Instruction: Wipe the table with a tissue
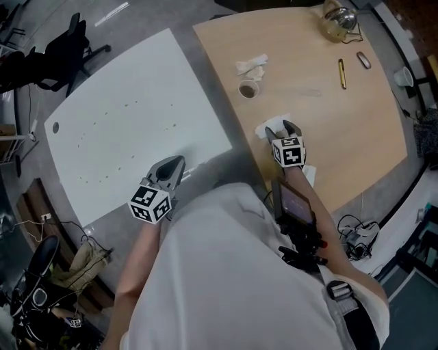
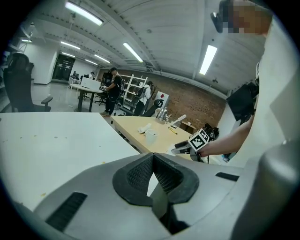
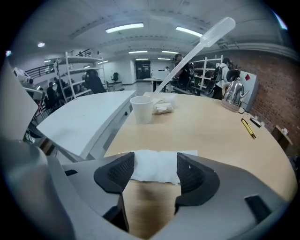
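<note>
The person stands at the gap between two tables, a claw in each hand. The right gripper [image 3: 155, 164] is down on the wooden table [image 1: 342, 143], near its front edge on the side by the gap. Its jaws are spread wide, and the white tissue [image 3: 161, 157] lies flat on the wood between their tips, its sides running in behind both pads. From here I cannot say whether the pads press on it or only straddle it. The tissue looks folded into a rough rectangle. Further up the same table stands a paper cup [image 1: 248, 89] with a long clear plastic dropper [image 3: 197, 47] leaning out of it, and just behind the cup sits a crumpled wad of paper [image 1: 251, 65]. Off to the right lies a yellow pen [image 1: 341, 73], and at the far corner a shiny kettle [image 1: 339, 20]. The left gripper [image 2: 153, 168] hangs at the near edge of the white table [image 1: 137, 116], well apart from the tissue. Its jaws are brought together at the tips, with only a small slit of light showing behind them, and it holds nothing. The white tabletop has a few small specks scattered over it. A black office chair [image 1: 61, 51] stands beyond its far corner, and people stand among shelves further back in the room.
</note>
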A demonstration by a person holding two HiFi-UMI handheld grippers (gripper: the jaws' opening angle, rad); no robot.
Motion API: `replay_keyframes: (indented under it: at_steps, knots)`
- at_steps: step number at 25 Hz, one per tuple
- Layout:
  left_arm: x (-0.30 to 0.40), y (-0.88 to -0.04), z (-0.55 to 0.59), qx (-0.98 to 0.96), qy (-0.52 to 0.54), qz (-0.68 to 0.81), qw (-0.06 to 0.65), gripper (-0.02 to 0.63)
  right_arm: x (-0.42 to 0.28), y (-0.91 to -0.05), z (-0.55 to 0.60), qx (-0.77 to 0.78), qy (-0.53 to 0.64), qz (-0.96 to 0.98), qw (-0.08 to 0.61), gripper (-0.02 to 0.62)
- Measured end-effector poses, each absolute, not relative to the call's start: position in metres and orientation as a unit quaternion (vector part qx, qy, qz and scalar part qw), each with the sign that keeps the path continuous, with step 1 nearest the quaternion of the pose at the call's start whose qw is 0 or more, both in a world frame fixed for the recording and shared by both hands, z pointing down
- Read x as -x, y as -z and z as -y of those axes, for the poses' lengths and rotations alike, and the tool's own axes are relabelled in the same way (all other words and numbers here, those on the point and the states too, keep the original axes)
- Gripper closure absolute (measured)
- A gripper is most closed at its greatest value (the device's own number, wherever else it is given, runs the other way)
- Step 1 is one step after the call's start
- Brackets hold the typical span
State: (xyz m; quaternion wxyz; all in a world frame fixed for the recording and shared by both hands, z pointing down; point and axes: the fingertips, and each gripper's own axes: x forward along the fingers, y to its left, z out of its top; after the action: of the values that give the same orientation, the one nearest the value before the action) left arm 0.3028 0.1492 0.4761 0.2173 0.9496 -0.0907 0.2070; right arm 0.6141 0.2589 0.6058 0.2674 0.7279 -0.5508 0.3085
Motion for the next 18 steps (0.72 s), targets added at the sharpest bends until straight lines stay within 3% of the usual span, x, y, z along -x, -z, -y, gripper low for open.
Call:
replay_keyframes:
  at_steps: [8,9,11,18]
  knots:
    - [-0.316,-0.471,-0.145,-0.948,-0.215,0.093,0.214,0.6,-0.613,-0.632,-0.257,-0.697,-0.365,0.556,0.269,0.345]
    - [-0.318,-0.471,-0.145,-0.948,-0.216,0.093,0.213,0.6,-0.611,-0.631,-0.255,-0.692,-0.36,0.563,0.273,0.361]
    - [-0.322,-0.47,-0.144,-0.948,-0.217,0.094,0.211,0.6,-0.605,-0.632,-0.253,-0.683,-0.352,0.575,0.283,0.489]
    - [-0.318,-0.466,-0.137,-0.948,-0.211,0.109,0.214,0.6,-0.59,-0.607,-0.243,-0.669,-0.311,0.608,0.295,0.523]
